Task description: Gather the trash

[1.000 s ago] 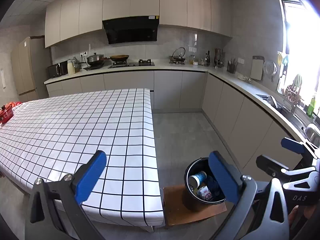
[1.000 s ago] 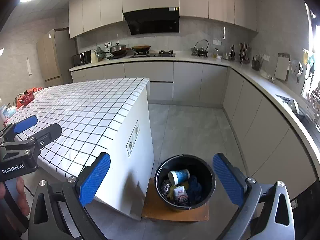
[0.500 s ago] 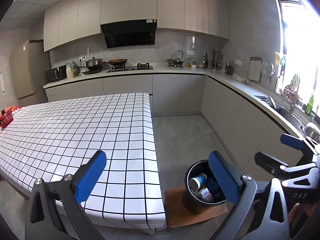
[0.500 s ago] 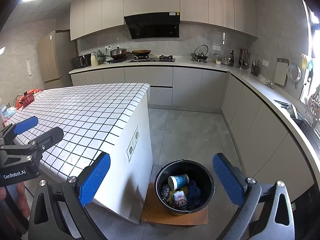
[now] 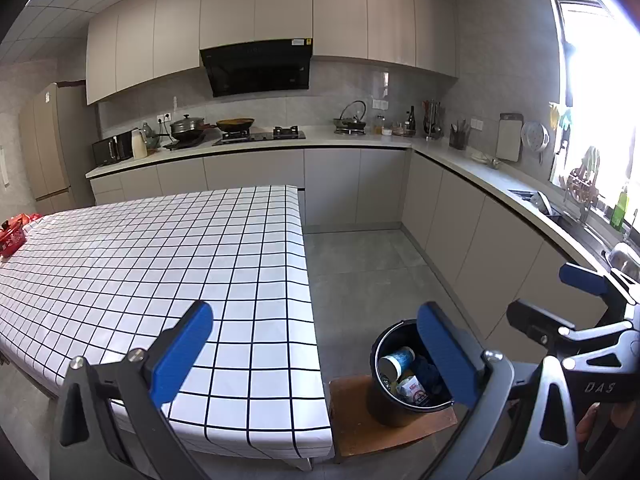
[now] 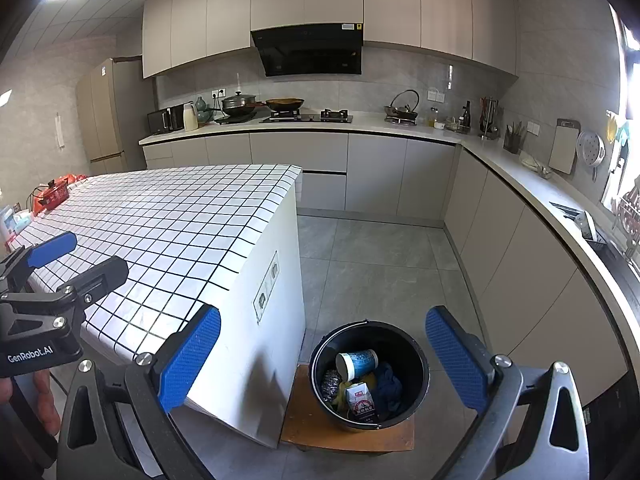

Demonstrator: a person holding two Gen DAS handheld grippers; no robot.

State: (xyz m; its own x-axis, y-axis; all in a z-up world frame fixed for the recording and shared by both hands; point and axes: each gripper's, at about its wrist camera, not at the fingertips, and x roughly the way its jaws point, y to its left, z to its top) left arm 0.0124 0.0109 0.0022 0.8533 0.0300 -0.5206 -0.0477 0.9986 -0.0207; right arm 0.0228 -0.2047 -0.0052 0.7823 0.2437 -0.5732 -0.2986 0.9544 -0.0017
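A black bucket (image 6: 370,374) stands on a low wooden stool (image 6: 348,436) beside the island; it also shows in the left wrist view (image 5: 400,384). Inside lie a blue-and-white paper cup (image 6: 357,362), a small white carton (image 6: 360,400), a dark blue cloth (image 6: 388,390) and a foil ball (image 6: 331,382). My right gripper (image 6: 322,360) is open and empty above the bucket. My left gripper (image 5: 314,354) is open and empty over the island's near corner. Each gripper shows in the other's view: the right (image 5: 568,312), the left (image 6: 60,260).
The island (image 5: 160,272) has a white checked cloth. A red object (image 5: 12,232) sits at its far left end. Counters with a stove (image 6: 308,116), pots and a sink (image 5: 560,208) run along the back and right walls. Grey tiled floor (image 6: 380,256) lies between.
Both grippers have risen and pulled back a little; the bucket sits lower and smaller in each view. Both stay open and empty.
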